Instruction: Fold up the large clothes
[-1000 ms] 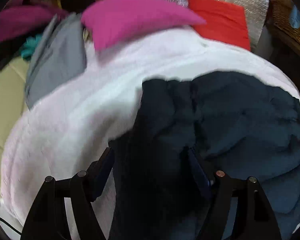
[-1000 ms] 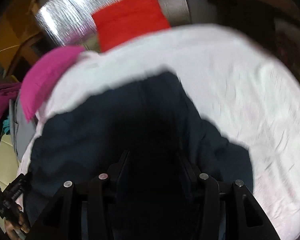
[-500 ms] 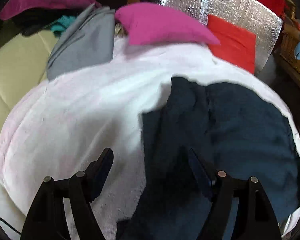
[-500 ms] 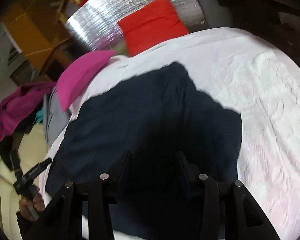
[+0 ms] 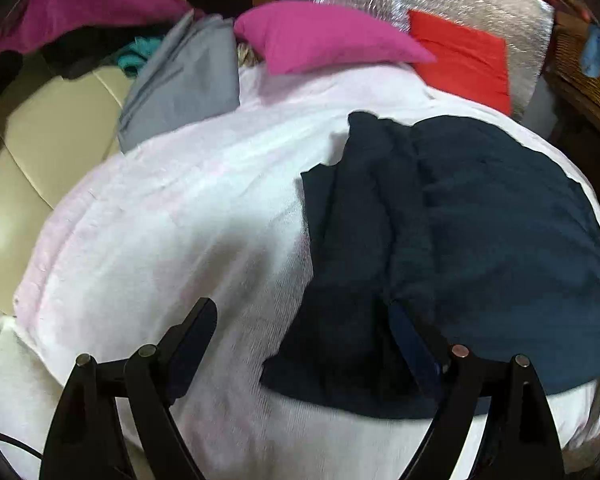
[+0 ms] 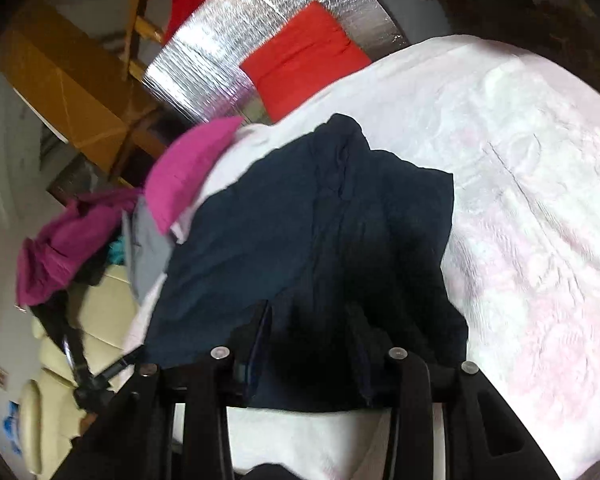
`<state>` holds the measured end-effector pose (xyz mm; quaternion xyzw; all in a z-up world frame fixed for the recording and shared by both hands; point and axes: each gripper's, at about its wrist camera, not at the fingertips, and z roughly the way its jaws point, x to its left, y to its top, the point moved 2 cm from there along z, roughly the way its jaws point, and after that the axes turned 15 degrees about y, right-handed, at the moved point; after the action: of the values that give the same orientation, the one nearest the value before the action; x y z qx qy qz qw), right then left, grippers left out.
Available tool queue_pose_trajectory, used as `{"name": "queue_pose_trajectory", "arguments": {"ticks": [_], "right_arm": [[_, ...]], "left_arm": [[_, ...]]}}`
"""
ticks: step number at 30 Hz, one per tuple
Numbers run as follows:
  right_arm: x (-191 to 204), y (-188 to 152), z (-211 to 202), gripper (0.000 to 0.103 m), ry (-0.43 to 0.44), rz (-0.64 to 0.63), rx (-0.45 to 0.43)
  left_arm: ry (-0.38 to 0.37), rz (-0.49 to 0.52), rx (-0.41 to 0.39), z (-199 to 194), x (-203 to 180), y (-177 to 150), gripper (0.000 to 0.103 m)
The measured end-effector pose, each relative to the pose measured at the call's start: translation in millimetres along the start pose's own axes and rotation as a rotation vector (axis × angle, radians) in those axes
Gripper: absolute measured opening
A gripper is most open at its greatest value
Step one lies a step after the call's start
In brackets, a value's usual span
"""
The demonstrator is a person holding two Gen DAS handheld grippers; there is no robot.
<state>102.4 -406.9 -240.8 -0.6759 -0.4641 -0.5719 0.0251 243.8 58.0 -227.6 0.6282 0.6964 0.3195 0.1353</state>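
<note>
Now a rumpled navy garment [image 5: 480, 248] is lying on the bed [image 5: 160, 220], running lengthwise toward the pillows; left gripper [image 5: 300, 340] has just been opening, holding nothing; right gripper [image 6: 312, 344] is closing over its near hem.

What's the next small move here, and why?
Probably bring the left gripper, jaws just opened and empty, down onto the near left edge of the dark navy garment. It lies rumpled on the white blanket, unevenly folded, with that corner flap sticking out.
</note>
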Motion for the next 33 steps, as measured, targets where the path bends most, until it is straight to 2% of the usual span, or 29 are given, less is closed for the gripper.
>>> {"name": "queue_pose_trajectory", "arguments": {"ticks": [3, 6, 9, 11, 12, 13, 15, 17, 19, 21, 22, 24, 29, 33], "right_arm": [[-17, -11, 11, 0.041, -0.039, 0.045, 0.046], [-29, -13, 17, 0.041, -0.016, 0.102, 0.038], [-21, -12, 13, 0.041, -0.024, 0.086, 0.054], [-18, -12, 4, 0.052, -0.002, 0.099, 0.047], [-15, -13, -2, 0.062, 0.022, 0.109, 0.036], [-12, -14, -8, 0.07, 0.045, 0.116, 0.026], [-13, -18, -13, 0.076, 0.081, 0.145, 0.039], [-21, -25, -10, 0.077, 0.127, 0.209, 0.066], [-34, -31, -4, 0.077, 0.168, 0.282, 0.074], [-45, -37, 5, 0.077, 0.192, 0.337, 0.077], [-50, -39, 14, 0.078, 0.221, 0.371, 0.079], [-53, -39, 26, 0.078, 0.243, 0.383, 0.074], [-61, -25, 54, 0.078, 0.244, 0.404, 0.014], [-55, -7, 70, 0.077, 0.191, 0.365, -0.007]], "left_arm": [[0.01, 0.015, 0.008, -4, 0, -9, 0.089], [0.032, 0.039, 0.101, 15, -7, -13, 0.089], [0.04, 0.025, 0.129, 5, -4, -19, 0.089], [0.046, 0.031, 0.122, -6, -1, -18, 0.089], [0.038, 0.027, 0.125, -9, 1, -18, 0.089], [0.002, 0.0, 0.143, -14, 8, -19, 0.089], [-0.06, -0.08, 0.171, -18, 22, -19, 0.089], [-0.11, -0.165, 0.193, -20, 37, -20, 0.089], [-0.176, -0.258, 0.256, -10, 48, -24, 0.089], [-0.264, -0.307, 0.347, 3, 47, -31, 0.089], [-0.331, -0.332, 0.4, 12, 43, -36, 0.089], [-0.404, -0.371, 0.433, 20, 34, -42, 0.089], [-0.485, -0.445, 0.442, 39, 16, -36, 0.089], [-0.499, -0.496, 0.422, 51, 10, -22, 0.089]]}}
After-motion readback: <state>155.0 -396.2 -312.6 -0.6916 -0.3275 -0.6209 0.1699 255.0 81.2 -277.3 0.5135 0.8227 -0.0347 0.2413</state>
